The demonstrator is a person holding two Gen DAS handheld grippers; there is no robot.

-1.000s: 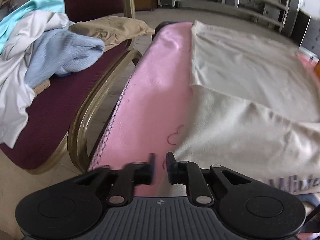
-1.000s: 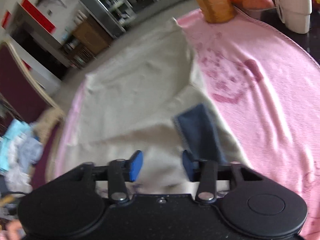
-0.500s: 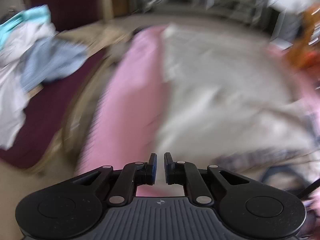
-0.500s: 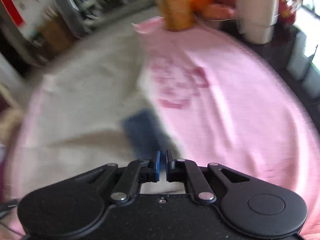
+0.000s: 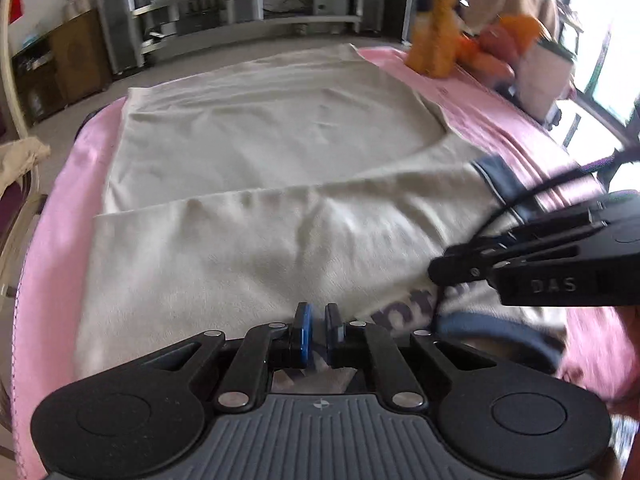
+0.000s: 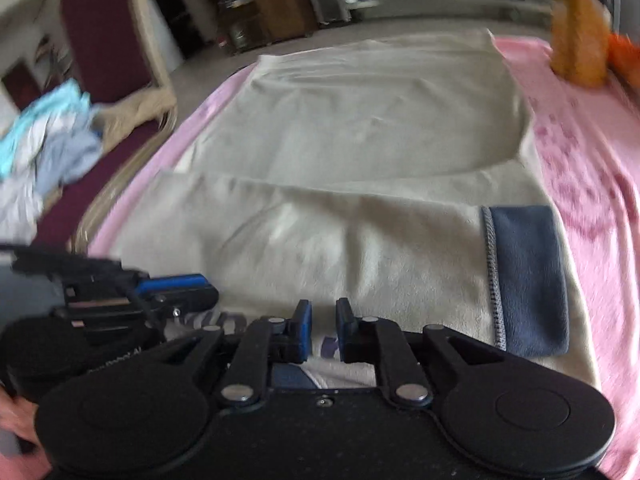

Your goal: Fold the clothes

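Cream fleece garment (image 5: 260, 148) with navy cuff (image 6: 528, 276): spread on pink blanket (image 5: 60, 200). Left gripper (image 5: 318, 330): fingers nearly together at near hem; pinch uncertain. Right gripper (image 6: 323, 328): narrowly apart over hem.

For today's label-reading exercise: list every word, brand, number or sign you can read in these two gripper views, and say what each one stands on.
"DAS": pale letters on the side of the right gripper, seen from the left wrist view.
Purple lettering on the cream garment near the left gripper: partly hidden and blurred, not readable.
Red marks on the pink blanket: blurred, not readable.
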